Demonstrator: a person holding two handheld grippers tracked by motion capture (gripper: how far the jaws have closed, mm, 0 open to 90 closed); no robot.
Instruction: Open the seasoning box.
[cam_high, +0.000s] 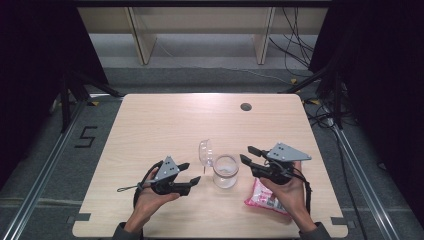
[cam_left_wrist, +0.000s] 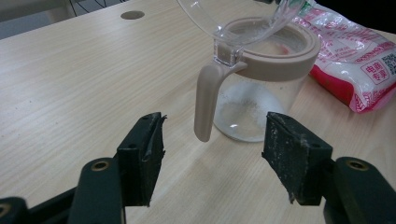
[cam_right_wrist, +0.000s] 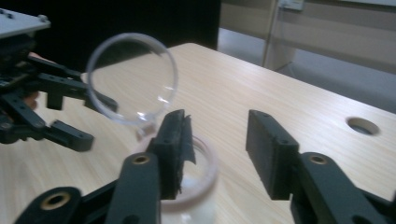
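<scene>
A small clear jar (cam_high: 225, 171) is stood upright on the worktop (cam_high: 165, 120), near its front edge. A beige ring collar (cam_left_wrist: 285, 58) is fitted around its mouth, and a beige handle (cam_left_wrist: 206, 100) is hung down from the collar on one side. The round transparent lid (cam_high: 205, 152), hinged at the collar above the handle, is swung up and stood open on edge beside the mouth. A thin layer of white grains is seen on the bottom of the jar.

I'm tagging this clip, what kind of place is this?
Probably a lab recording bay: a bare wooden table ringed by black curtains, loose cables on the floor and a taped number five.
</scene>
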